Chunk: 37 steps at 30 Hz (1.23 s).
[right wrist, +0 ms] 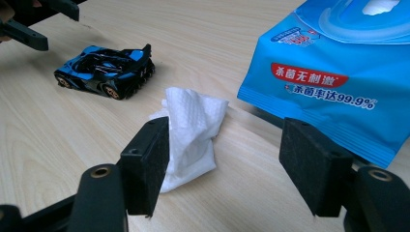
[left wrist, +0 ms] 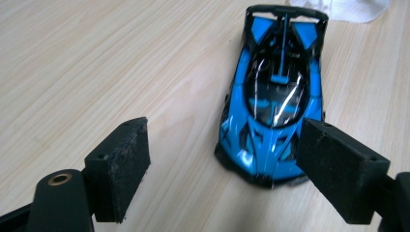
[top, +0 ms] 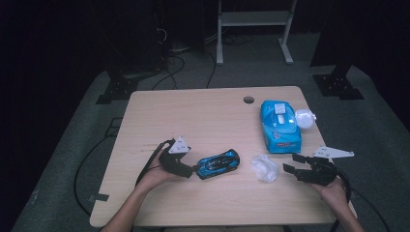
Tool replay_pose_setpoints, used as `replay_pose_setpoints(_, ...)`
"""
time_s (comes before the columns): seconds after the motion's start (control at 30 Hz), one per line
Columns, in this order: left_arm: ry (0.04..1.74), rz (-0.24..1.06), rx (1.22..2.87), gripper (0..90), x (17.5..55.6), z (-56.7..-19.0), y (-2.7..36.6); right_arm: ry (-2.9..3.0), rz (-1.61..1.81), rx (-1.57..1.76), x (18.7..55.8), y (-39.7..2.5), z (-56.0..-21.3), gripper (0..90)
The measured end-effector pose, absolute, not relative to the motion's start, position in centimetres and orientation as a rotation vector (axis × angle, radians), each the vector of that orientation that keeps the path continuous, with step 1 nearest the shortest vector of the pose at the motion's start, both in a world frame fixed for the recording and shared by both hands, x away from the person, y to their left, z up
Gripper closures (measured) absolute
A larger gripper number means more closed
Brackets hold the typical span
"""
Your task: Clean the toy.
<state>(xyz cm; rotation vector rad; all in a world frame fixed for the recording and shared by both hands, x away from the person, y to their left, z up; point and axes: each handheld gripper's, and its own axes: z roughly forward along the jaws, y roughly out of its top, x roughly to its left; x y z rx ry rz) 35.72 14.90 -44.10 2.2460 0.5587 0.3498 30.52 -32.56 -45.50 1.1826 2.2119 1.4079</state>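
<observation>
A blue and black toy car [top: 218,164] rests on the wooden table [top: 208,121], near its front middle. My left gripper [top: 192,169] is open just left of the car; in the left gripper view the car [left wrist: 273,96] lies ahead with its nose near the right jaw, and the gripper [left wrist: 244,169] holds nothing. A crumpled white wipe [top: 264,167] lies right of the car. My right gripper [top: 294,163] stands open just right of the wipe. In the right gripper view the wipe [right wrist: 191,130] sits in front of the left jaw of the gripper [right wrist: 232,164], with the car [right wrist: 106,71] farther off.
A blue pack of wet wipes [top: 279,124] lies at the right of the table, and it looms close in the right gripper view [right wrist: 338,67]. A small clear wrapper [top: 304,117] sits beside the pack. A round cable hole [top: 248,99] is near the far edge.
</observation>
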Motion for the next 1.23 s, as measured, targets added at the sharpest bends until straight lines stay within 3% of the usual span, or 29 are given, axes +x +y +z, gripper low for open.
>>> replay_pose_setpoints(0.77,0.627,0.372,2.225,17.5,34.2,-44.1,18.3,2.222,1.393,1.197,29.9,-32.6,-45.7,33.2)
replay_pose_setpoints(1.23,0.699,0.360,2.189,16.8,33.1,-46.2,19.5,2.202,1.408,1.220,29.3,-32.6,-46.8,29.3)
